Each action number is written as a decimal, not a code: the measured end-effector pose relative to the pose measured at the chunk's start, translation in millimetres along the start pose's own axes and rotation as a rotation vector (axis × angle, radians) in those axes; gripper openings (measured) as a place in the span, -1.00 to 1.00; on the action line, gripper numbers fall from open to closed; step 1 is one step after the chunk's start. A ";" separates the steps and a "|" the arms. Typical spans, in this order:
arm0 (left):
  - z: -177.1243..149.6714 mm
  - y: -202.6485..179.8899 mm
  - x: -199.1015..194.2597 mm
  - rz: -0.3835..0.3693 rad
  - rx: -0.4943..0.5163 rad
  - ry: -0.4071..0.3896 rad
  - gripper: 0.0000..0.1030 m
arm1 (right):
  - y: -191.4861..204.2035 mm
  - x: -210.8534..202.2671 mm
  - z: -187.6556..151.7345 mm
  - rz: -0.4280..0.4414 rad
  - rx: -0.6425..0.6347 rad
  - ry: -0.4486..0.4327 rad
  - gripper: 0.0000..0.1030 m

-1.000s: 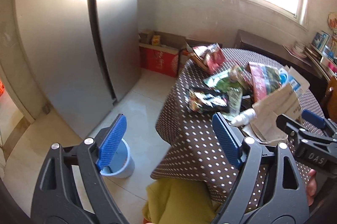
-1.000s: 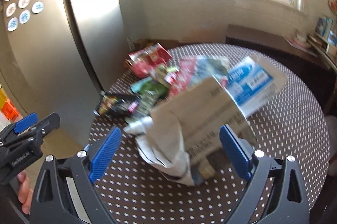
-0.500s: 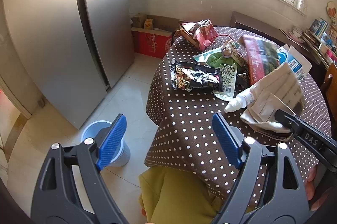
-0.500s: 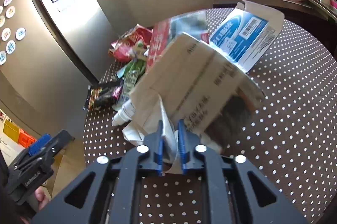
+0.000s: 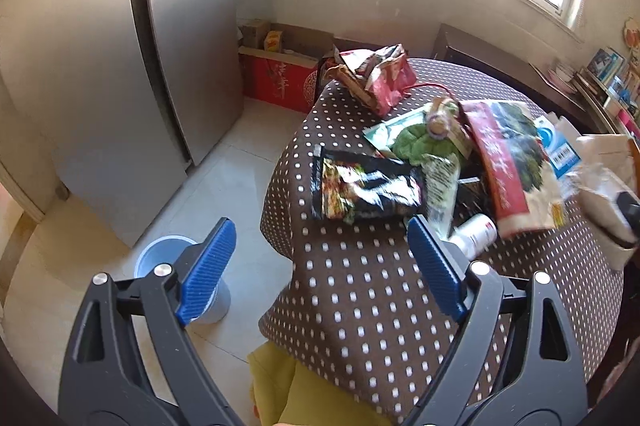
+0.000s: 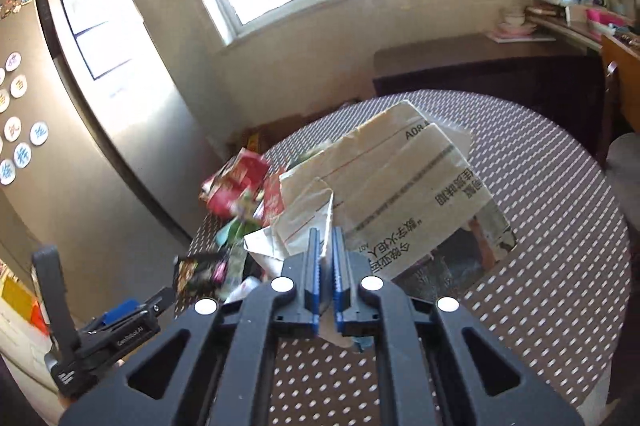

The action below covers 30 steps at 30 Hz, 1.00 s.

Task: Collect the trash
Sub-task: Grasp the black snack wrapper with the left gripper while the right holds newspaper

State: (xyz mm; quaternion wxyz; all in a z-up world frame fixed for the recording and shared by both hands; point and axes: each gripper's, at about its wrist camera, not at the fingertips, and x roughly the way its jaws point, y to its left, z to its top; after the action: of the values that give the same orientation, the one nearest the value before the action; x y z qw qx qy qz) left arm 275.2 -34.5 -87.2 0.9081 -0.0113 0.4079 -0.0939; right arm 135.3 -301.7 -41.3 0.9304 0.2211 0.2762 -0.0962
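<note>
Between right gripper [image 6: 327,258] pads: flattened paper bag [image 6: 400,194], clamped at crumpled corner, hanging forward over dotted table [image 6: 560,226]. Step in hand, by my read: first piece of trash lifted clear. Next move likely calls for swing leftward and down to blue bin [image 5: 160,258] on floor, then release. Left gripper [image 5: 320,262] wide apart, empty, held level at table edge; black snack wrapper [image 5: 368,190] just ahead, bin behind left pad.

Matt creased paper bag [image 6: 404,194], glossy foil wrapper [image 5: 366,188], brushed-metal fridge [image 5: 92,66].
</note>
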 end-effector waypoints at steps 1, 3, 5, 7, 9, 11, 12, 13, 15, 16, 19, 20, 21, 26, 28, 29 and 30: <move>2.3 1.8 5.4 -0.002 -0.014 0.003 0.67 | -2.4 -0.7 2.9 -0.014 0.000 -0.008 -0.89; 6.6 4.6 17.0 -0.011 -0.046 0.016 0.67 | -8.6 0.3 7.5 -0.036 0.010 -0.015 -0.89; 9.5 6.0 25.8 -0.044 -0.064 0.038 0.67 | -14.2 5.8 11.2 -0.052 0.022 -0.008 -0.89; 11.0 6.6 31.8 -0.081 -0.087 0.046 0.67 | -19.0 13.9 14.0 -0.068 0.038 0.004 -0.89; 11.2 6.7 41.0 -0.107 -0.098 0.063 0.23 | -22.1 19.7 16.5 -0.072 0.050 0.013 -0.89; 9.4 6.0 45.3 -0.050 -0.076 0.051 -0.15 | -24.0 19.1 18.6 -0.076 0.053 0.012 -0.89; 9.5 5.4 45.3 -0.050 -0.055 0.038 -0.49 | -23.9 18.6 18.8 -0.075 0.052 0.009 -0.89; 9.3 5.7 43.8 -0.074 -0.041 0.033 -0.56 | -23.3 17.9 19.4 -0.075 0.048 0.006 -0.89; 9.6 10.1 38.9 -0.070 -0.057 0.025 -0.79 | -21.2 17.0 18.8 -0.079 0.041 -0.002 -0.89; 10.0 11.4 36.4 -0.070 -0.062 0.019 -0.82 | -20.8 16.3 18.5 -0.081 0.038 -0.006 -0.89; 6.8 12.6 26.7 -0.031 -0.060 -0.017 -0.90 | -18.7 12.8 14.8 -0.072 0.034 -0.007 -0.89; 5.8 13.1 24.2 -0.026 -0.059 -0.022 -0.92 | -18.1 11.5 13.6 -0.070 0.033 -0.008 -0.89; 4.9 13.7 19.4 -0.023 -0.062 -0.029 -0.92 | -17.2 10.2 12.2 -0.070 0.032 -0.008 -0.89; 5.6 18.5 -7.1 -0.011 -0.067 -0.099 -0.98 | -17.3 0.5 13.2 -0.057 0.028 -0.023 -0.89; 6.7 21.4 -21.3 -0.016 -0.072 -0.131 -0.98 | -15.3 -5.0 13.9 -0.058 0.018 -0.039 -0.89; 7.8 22.8 -26.8 -0.012 -0.076 -0.147 -0.98 | -14.7 -7.2 13.8 -0.056 0.013 -0.046 -0.89; 8.4 24.1 -35.4 0.001 -0.075 -0.177 -0.98 | -13.0 -10.5 14.0 -0.051 0.008 -0.054 -0.89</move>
State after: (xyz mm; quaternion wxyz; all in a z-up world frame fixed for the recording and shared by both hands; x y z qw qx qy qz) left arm 262.4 -5.0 -57.8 0.9396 -0.0535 0.3293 -0.0766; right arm 129.3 -319.1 -29.7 0.9337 0.2152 0.2563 -0.1269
